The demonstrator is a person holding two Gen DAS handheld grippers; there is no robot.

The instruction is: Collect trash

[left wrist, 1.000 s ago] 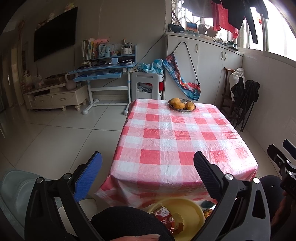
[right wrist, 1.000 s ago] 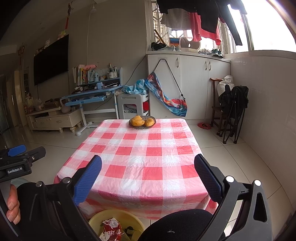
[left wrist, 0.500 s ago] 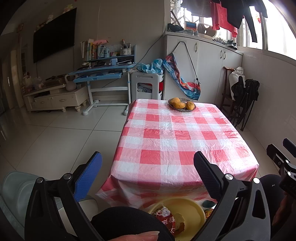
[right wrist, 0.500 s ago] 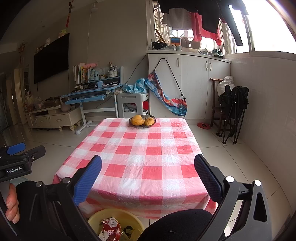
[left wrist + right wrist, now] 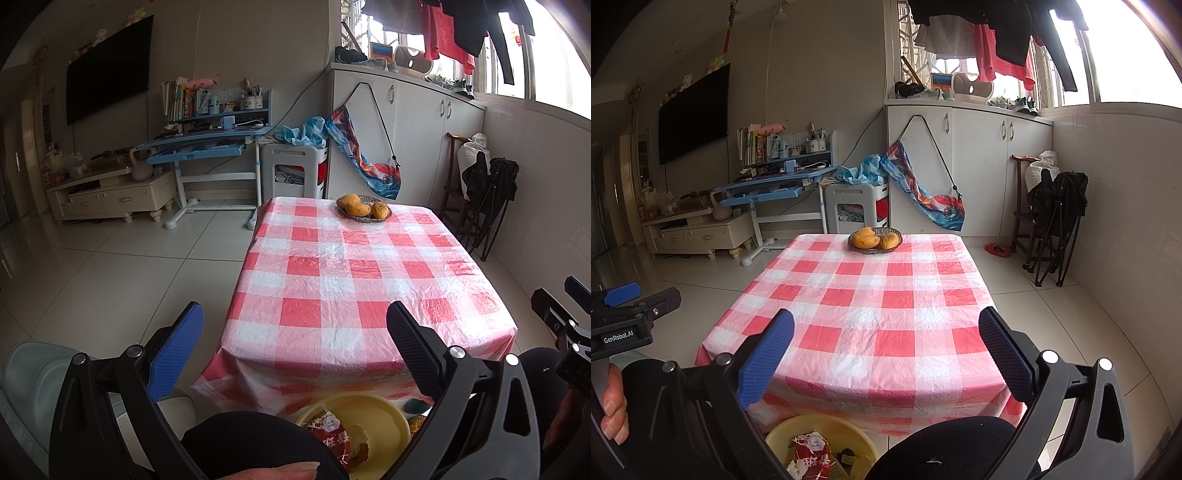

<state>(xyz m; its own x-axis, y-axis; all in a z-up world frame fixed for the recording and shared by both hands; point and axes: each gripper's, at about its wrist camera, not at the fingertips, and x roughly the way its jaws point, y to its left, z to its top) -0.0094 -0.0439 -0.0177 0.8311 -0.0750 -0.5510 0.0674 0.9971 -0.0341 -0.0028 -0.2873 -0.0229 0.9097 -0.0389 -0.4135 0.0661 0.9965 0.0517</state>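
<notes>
A yellow basin [image 5: 384,417] stands on the floor in front of the table; it also shows in the right wrist view [image 5: 849,430]. It holds a red wrapper [image 5: 334,437], also in the right wrist view [image 5: 812,456], and other scraps. My left gripper [image 5: 295,339] is open and empty, held above the basin before the table's near edge. My right gripper [image 5: 886,343] is open and empty, beside it to the right. The table [image 5: 354,280] wears a red and white checked cloth; no loose trash shows on it.
A basket of mangoes [image 5: 364,208] sits at the table's far end, also in the right wrist view [image 5: 875,240]. A pale chair [image 5: 33,384] is low left. A blue desk [image 5: 207,147], a white cabinet [image 5: 967,162] and folded black chairs [image 5: 1056,221] line the walls.
Both grippers have risen and tilted slightly; the view has barely shifted. Both stay open and empty.
</notes>
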